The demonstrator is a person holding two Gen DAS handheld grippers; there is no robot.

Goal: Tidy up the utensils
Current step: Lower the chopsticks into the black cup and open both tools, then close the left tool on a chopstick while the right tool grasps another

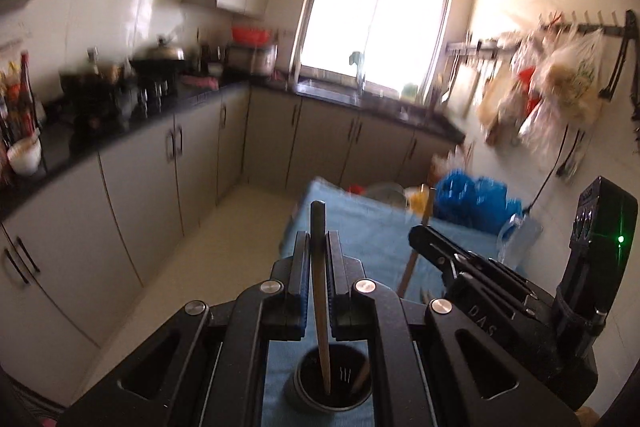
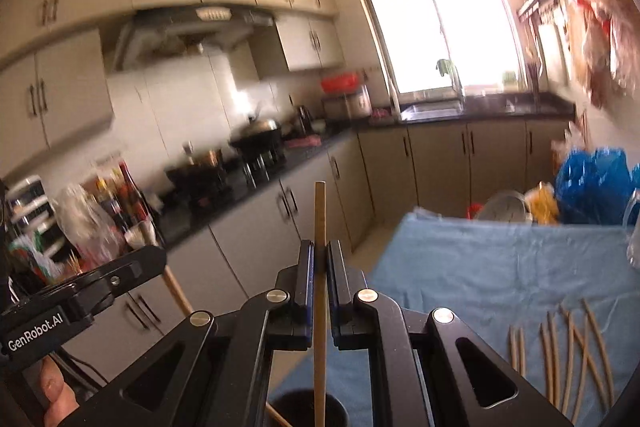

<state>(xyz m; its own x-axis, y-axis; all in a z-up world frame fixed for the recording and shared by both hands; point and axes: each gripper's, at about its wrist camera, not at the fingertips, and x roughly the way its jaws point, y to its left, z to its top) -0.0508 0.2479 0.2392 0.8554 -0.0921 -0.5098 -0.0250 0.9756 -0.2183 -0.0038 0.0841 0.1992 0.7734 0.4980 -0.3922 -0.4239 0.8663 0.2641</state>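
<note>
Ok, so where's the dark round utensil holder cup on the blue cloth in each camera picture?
Left wrist view: the dark round utensil holder cup sits bottom centre, below the shut left gripper, a chopstick reaching into it.
Right wrist view: only the cup's rim shows at the bottom edge, under the right gripper.
Shared landmark: the blue plastic bag at the far end of the blue cloth.
</note>
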